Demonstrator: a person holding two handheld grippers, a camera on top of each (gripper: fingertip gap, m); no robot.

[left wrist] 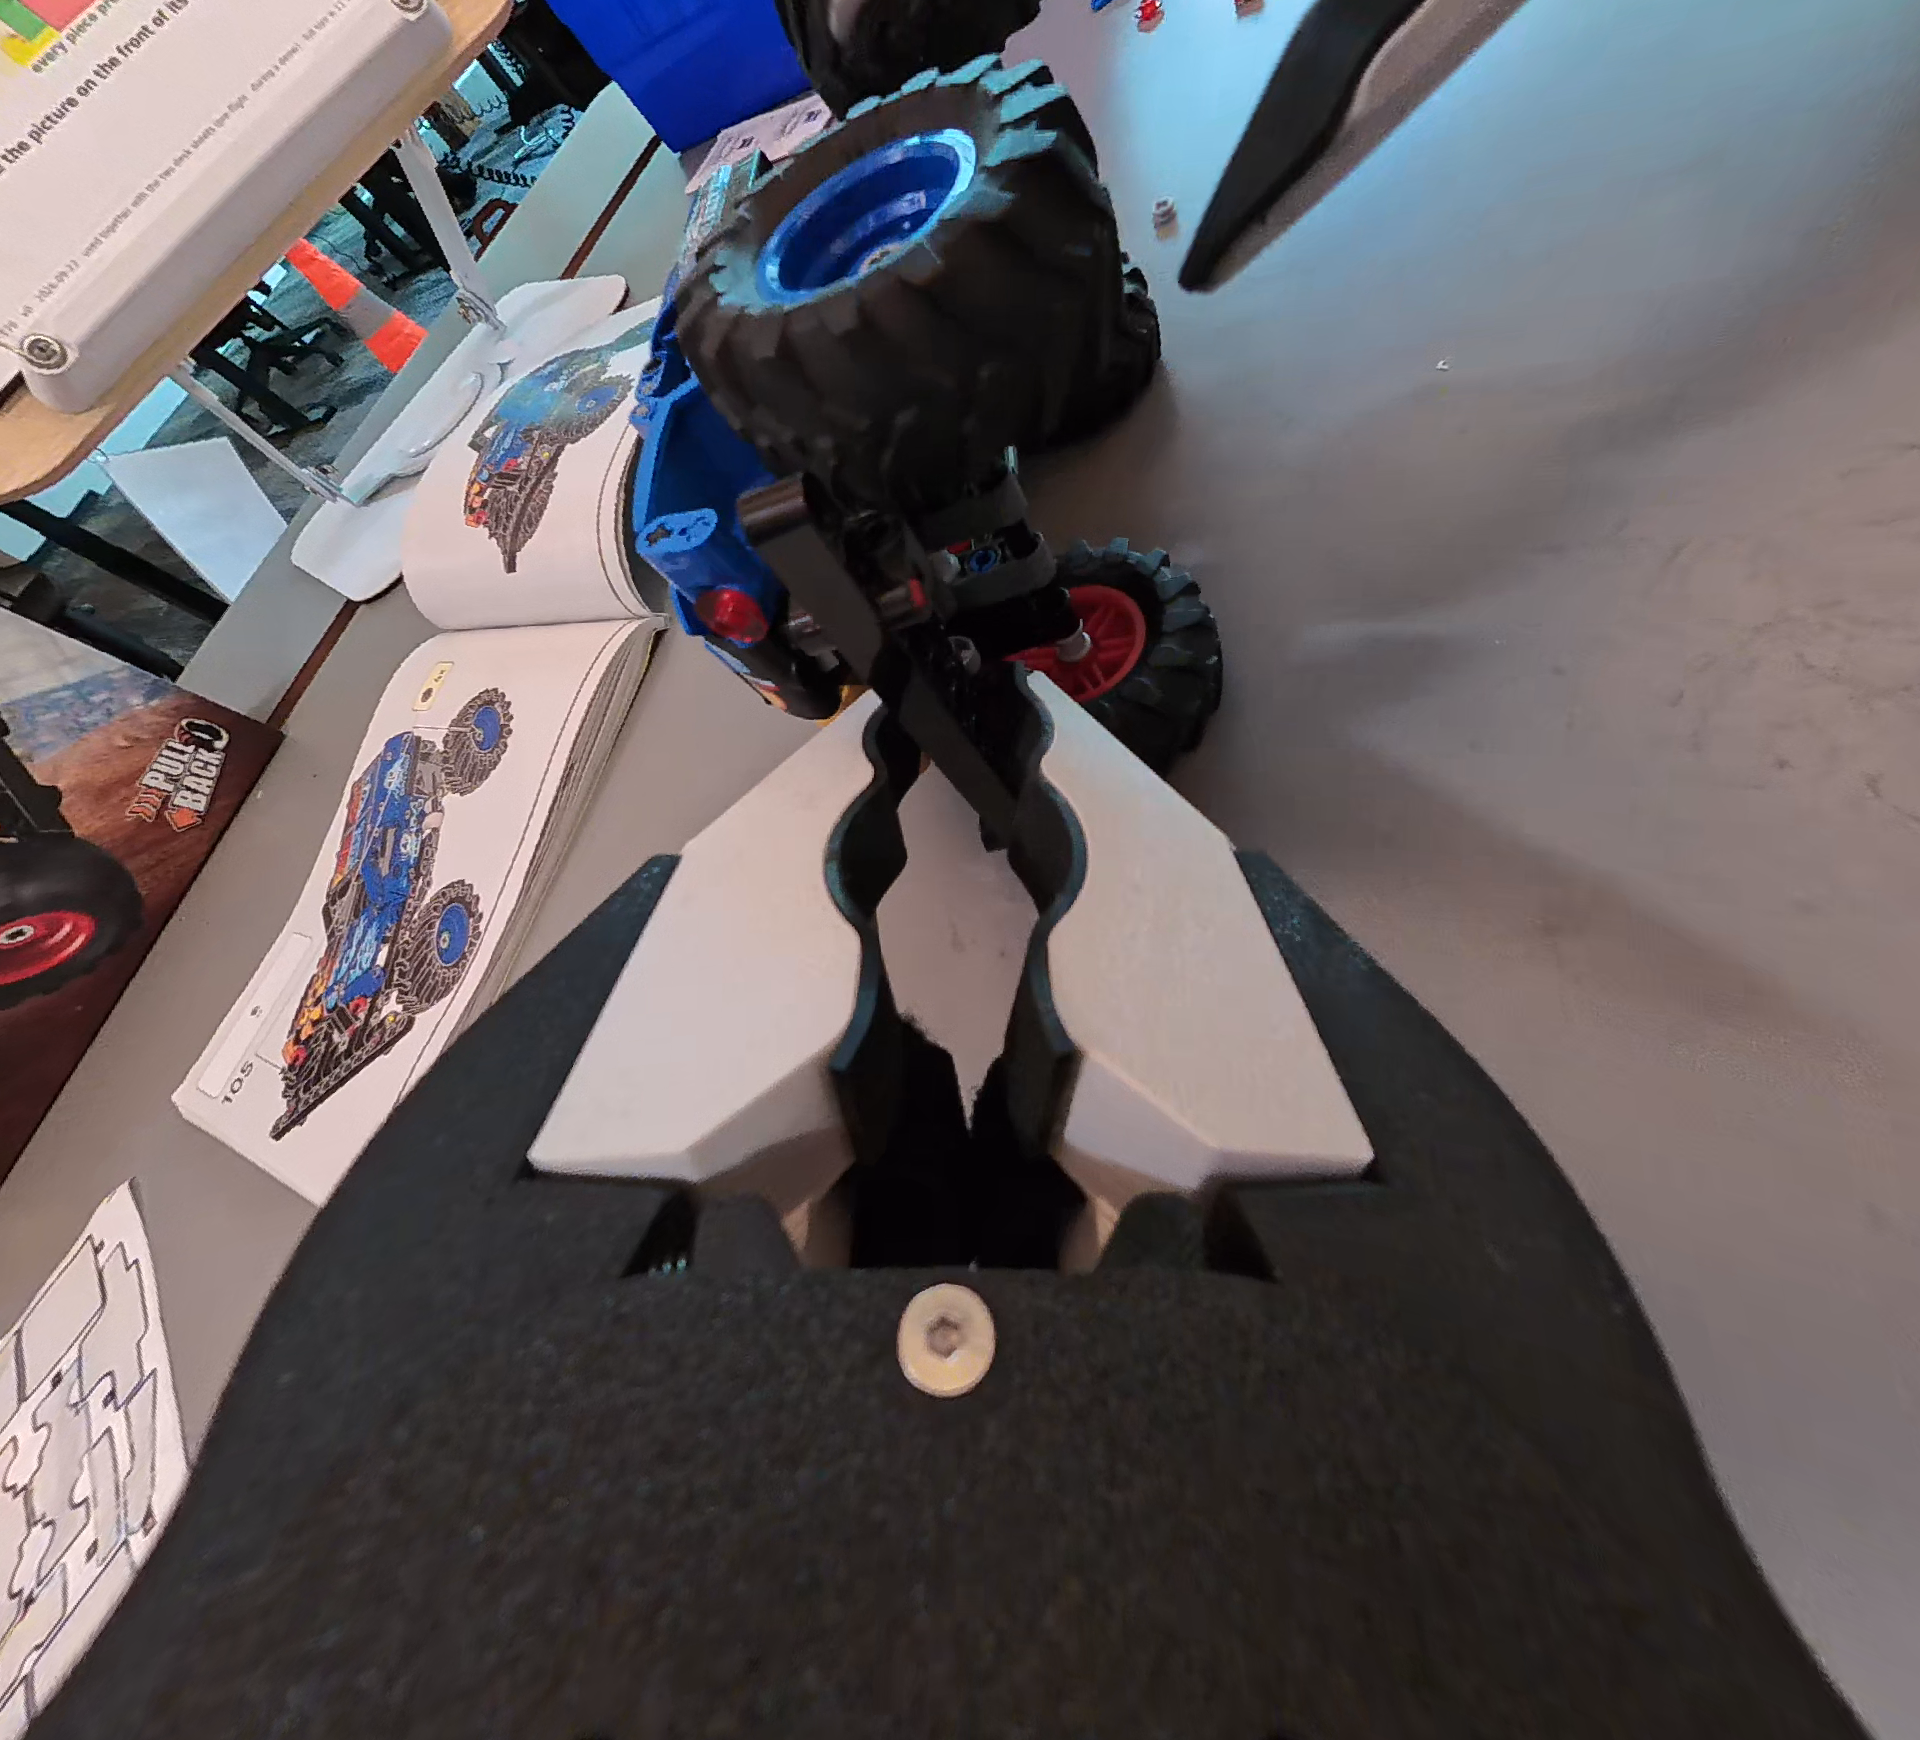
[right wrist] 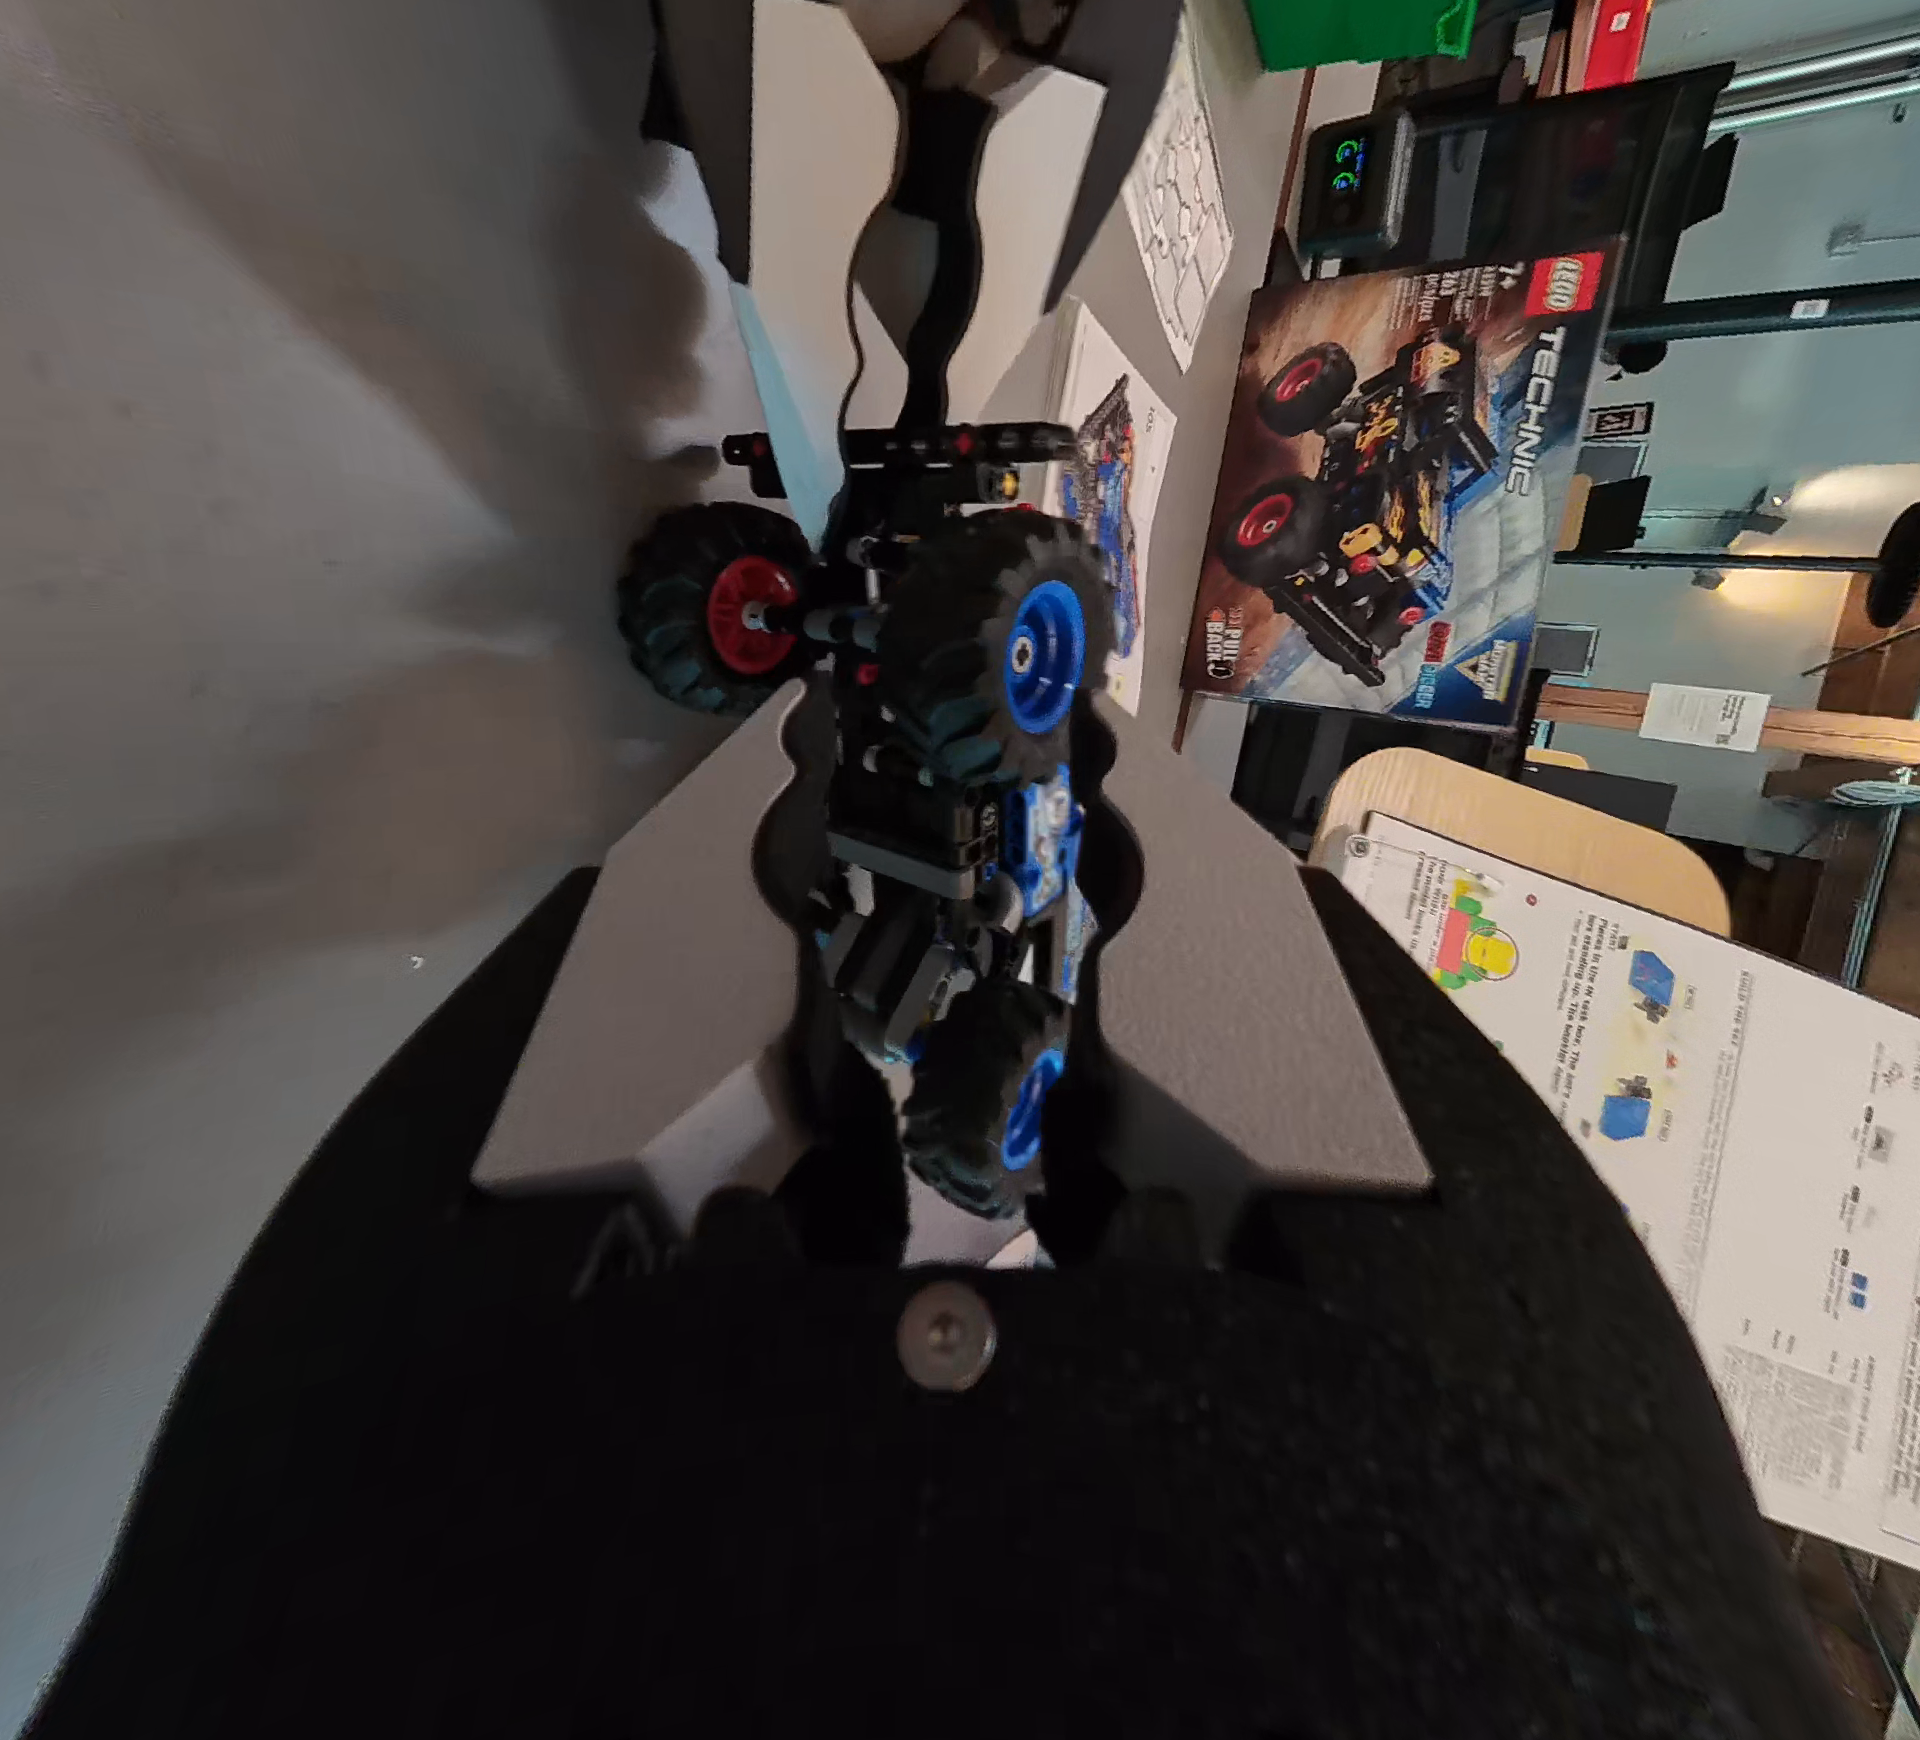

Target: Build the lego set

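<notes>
Lego truck [left wrist: 894, 402] held off the grey table [left wrist: 1558, 755] from both ends.

Left gripper [left wrist: 961, 755] clamped on the black rear beam [left wrist: 831, 589]; right gripper [right wrist: 951, 859] closed around the chassis, probably to steady it for fitting. Red-hubbed wheel [left wrist: 1122, 641] just beside the tabletop. Open table rightward; instruction booklet [left wrist: 416, 859] crowded the left.

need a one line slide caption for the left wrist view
Left tool clamps the black beam of a tipped blue monster truck.
</notes>
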